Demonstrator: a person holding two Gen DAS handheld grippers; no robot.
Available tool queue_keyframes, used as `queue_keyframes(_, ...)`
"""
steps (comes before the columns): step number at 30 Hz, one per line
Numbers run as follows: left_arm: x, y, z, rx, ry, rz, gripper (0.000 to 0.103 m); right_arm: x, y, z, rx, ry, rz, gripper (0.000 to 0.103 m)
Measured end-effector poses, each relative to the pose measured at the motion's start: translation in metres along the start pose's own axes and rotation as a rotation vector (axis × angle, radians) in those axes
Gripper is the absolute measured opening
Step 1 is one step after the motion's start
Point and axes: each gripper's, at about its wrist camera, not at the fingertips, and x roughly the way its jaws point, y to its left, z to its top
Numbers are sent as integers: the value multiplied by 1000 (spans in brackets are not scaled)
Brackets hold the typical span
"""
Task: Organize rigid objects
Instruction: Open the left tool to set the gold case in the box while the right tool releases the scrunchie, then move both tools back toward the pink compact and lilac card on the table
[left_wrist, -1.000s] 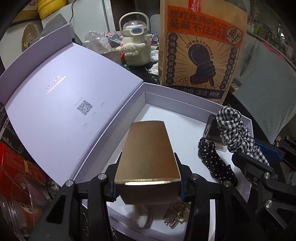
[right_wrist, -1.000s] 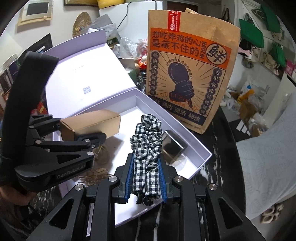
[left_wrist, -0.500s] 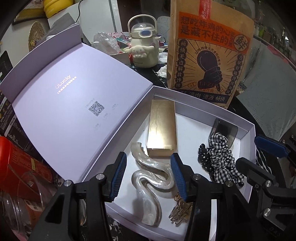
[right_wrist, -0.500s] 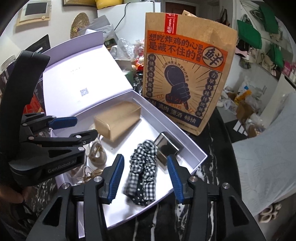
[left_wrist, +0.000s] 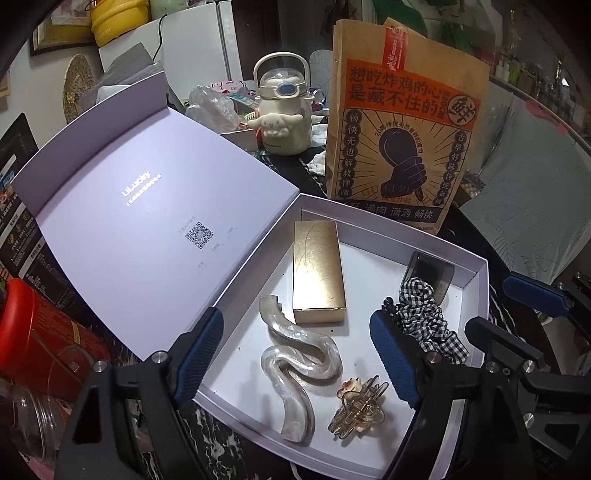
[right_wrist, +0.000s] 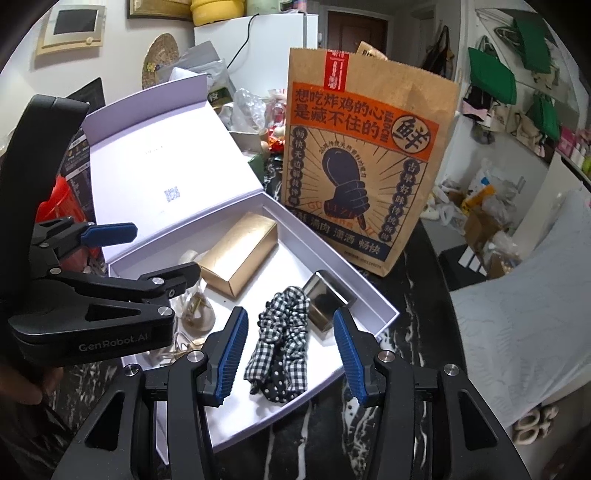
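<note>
Left wrist view: the white box (left_wrist: 476, 291) is seen lying open on the dark marbled table (right_wrist: 417, 273), its lid (left_wrist: 147, 229) folded back to the left. The gold box (left_wrist: 318, 269) is laid flat toward the far left of the white box. Just near of it the pearly wavy hair clip (left_wrist: 295, 365) is found, and to its right the small gold claw clip (left_wrist: 360, 411). The checked scrunchie (left_wrist: 428, 317) is placed at the right side, partly over a dotted black scrunchie (right_wrist: 275, 380) and touching a smoky translucent clip (left_wrist: 430, 273) on its far side. The left gripper (left_wrist: 295, 354) is held above the near part of the box; its jaws are opening and nothing is gripped between them. The right gripper (right_wrist: 288, 350) is seen with its jaws apart, the checked scrunchie lying below and between them, untouched by the pads. A printed paper bag (left_wrist: 402, 136) is stood just beyond the box, with a cream kettle-shaped bottle (left_wrist: 282, 110) further back.
</note>
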Motion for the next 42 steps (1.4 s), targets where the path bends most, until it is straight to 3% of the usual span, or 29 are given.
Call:
queue_keyframes(15,-43,1,1,-4,-76,-24,82,-44,-2,2,10,-103,-17,52)
queue_keyframes(18,-58,4,-1,-26,-114,18,82,-54,-5,2,23,-130,-24,53)
queue_keyframes(25,-87,5,-8,-28,-148,2,82,-79,-6,0,8,-161,-20,64)
queue_keyframes(35,-124,4,-30,-38,-171,13,82,-113,2,-16,-4,-194,0,74)
queue_keyframes(42,-141,3,-53,-52,-181,10,82,-129,10,-34,-3,-202,11,74)
